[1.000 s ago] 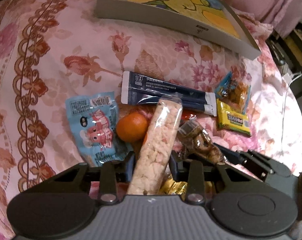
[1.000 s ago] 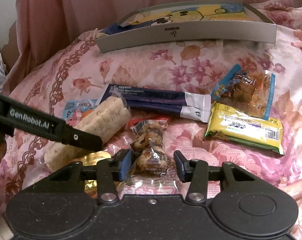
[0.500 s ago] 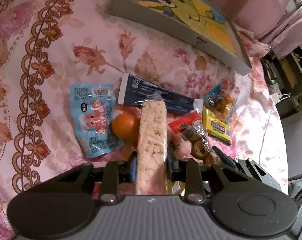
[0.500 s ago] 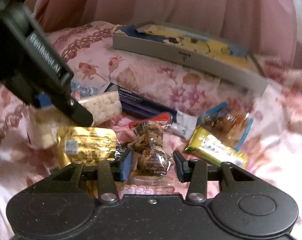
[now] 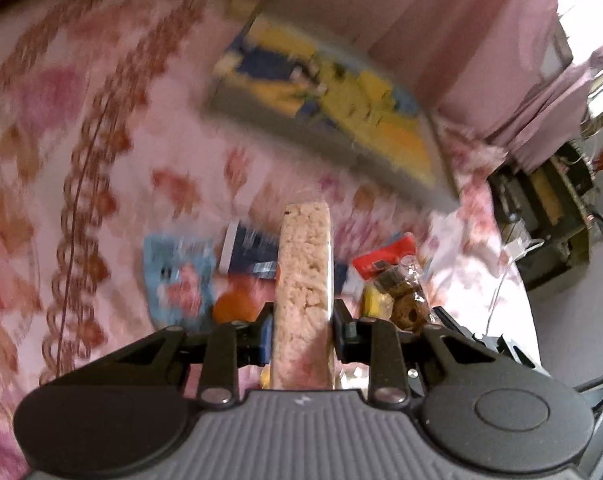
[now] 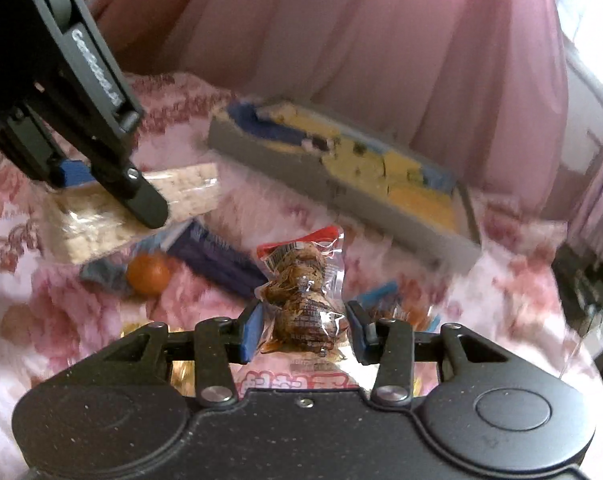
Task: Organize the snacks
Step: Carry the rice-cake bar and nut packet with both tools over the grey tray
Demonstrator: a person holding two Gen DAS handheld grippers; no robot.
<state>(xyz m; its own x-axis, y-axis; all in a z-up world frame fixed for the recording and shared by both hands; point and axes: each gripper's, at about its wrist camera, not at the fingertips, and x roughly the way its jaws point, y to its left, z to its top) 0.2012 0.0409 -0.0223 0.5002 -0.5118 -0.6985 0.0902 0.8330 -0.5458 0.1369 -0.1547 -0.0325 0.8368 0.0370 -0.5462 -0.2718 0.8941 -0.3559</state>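
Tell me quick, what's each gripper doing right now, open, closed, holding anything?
Left gripper: closed on the long rice cracker pack.
Right gripper: closed on the clear packet of brown snacks.

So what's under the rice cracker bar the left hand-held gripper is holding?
Below the lifted rice cracker bar lie the orange, a dark blue packet and a light blue packet on the floral bedspread. Whatever sits directly beneath its gripped end is hidden.

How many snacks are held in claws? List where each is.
2. Rice bar: clamped in the left claw. Clear pack of brown snacks: clamped in the right claw. Neither is hidden.
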